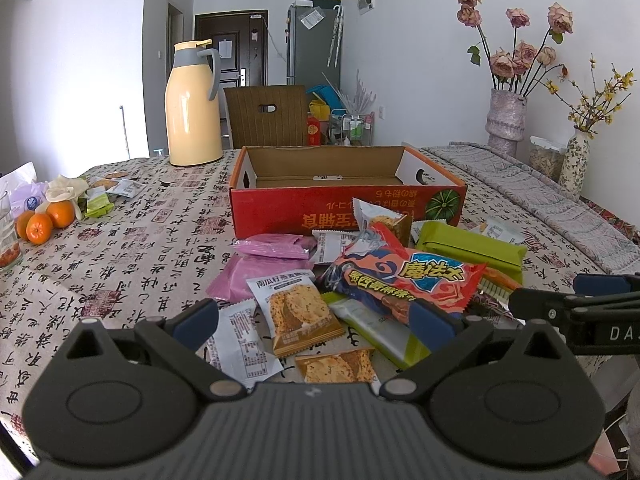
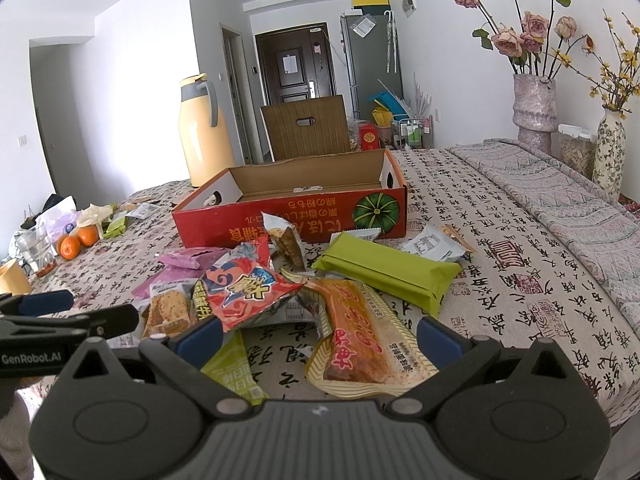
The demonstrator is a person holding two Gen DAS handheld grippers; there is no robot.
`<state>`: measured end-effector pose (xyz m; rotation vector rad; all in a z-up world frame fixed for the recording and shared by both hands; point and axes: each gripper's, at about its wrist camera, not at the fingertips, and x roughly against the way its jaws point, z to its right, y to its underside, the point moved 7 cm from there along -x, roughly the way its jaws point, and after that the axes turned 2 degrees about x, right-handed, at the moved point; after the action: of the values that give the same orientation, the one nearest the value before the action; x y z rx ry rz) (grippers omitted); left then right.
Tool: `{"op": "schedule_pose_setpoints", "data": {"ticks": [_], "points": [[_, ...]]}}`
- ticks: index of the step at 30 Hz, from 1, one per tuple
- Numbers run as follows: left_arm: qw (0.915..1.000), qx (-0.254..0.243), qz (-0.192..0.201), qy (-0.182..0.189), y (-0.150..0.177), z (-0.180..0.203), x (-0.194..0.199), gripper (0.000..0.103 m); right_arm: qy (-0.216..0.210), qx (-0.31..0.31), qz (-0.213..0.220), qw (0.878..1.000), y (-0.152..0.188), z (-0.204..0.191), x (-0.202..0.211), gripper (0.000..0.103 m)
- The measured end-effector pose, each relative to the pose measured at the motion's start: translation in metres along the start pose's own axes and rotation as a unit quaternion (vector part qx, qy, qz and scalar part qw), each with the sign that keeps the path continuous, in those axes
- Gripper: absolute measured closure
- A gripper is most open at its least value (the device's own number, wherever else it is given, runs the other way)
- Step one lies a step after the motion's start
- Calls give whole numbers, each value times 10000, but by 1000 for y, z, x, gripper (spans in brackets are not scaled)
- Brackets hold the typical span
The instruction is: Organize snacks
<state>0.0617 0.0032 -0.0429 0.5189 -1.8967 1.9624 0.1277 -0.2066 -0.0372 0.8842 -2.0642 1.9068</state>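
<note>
Currently both jaws spread, nothing pinched. Left gripper (image 1: 316, 322) hovers over the biscuit packet (image 1: 298, 312); right gripper (image 2: 320, 340) straddles the orange packet (image 2: 360, 344), probably lining up picks. Snack pile (image 2: 320, 280) sits loose on the cloth just in front of the red box (image 2: 292, 216). Box looks empty, open top up to take them.

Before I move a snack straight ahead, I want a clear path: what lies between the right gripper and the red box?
Right wrist view: not bare. An orange packet lies between the open jaws; beyond it sits a green packet, then the red box.
</note>
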Motion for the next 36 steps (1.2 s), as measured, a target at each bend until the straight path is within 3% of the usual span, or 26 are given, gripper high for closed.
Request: {"op": "schedule_pose_setpoints", "data": {"ticks": [26,31,36], "points": [[9998,105,-156,17,4,-1,-10,0,151,12,-109,9998,1,20,-5,0],[9997,118,-228,-13,5,-4,-15,0,73,64,-300,9995,-5,29,-20,1],[9995,149,-289,-56,6,-7,-21,0,-97,51,-697,9975,-9,37,-46,9]]}}
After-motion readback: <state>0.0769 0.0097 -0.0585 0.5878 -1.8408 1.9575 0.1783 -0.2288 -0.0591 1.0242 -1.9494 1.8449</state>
